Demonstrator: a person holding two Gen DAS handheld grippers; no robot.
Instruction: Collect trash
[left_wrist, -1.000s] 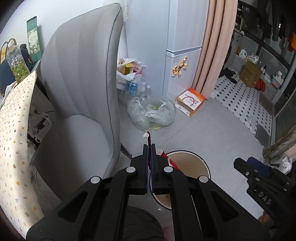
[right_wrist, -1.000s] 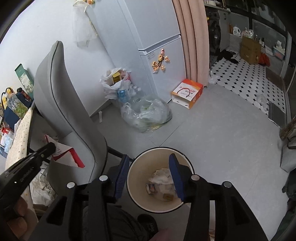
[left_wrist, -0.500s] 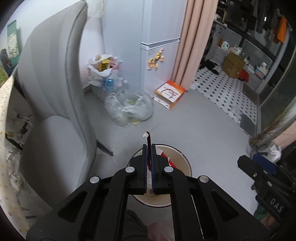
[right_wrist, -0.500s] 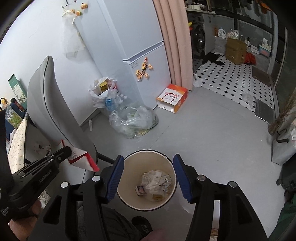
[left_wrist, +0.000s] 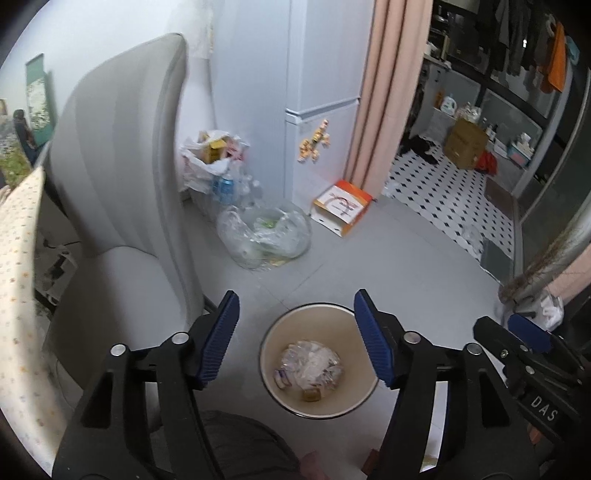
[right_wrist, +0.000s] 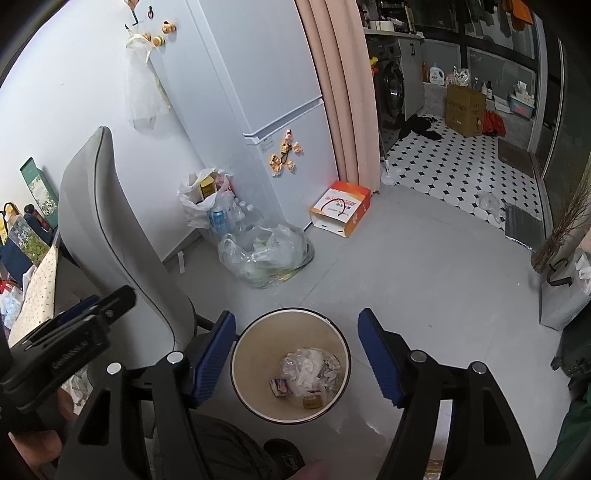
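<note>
A round cream trash bin (left_wrist: 273, 354) stands on the grey floor, holding crumpled white paper and small wrappers (left_wrist: 308, 363). My left gripper (left_wrist: 295, 299) hangs above the bin; its jaws are opening and nothing is between them. My right gripper (right_wrist: 295, 317) is also over the bin (right_wrist: 251, 354) and its trash (right_wrist: 306, 369), jaws opening and empty. The left gripper (right_wrist: 114, 299) shows at the left of the right wrist view, and the right gripper (left_wrist: 509, 328) at the right of the left wrist view. The red-and-white wrapper is not visible.
A grey chair (left_wrist: 110, 184) stands close on the left of the bin. Beyond it lie a clear plastic bag of rubbish (left_wrist: 266, 236), a white bag with bottles (left_wrist: 214, 166) and an orange-white box (left_wrist: 341, 206) by the fridge (left_wrist: 321, 74). A broom (left_wrist: 546, 258) leans at right.
The left jaws, shut on a red-and-white wrapper before, have sprung wide and the wrapper has left them. The right jaws have widened. Both views now look more squarely down on the bin.
</note>
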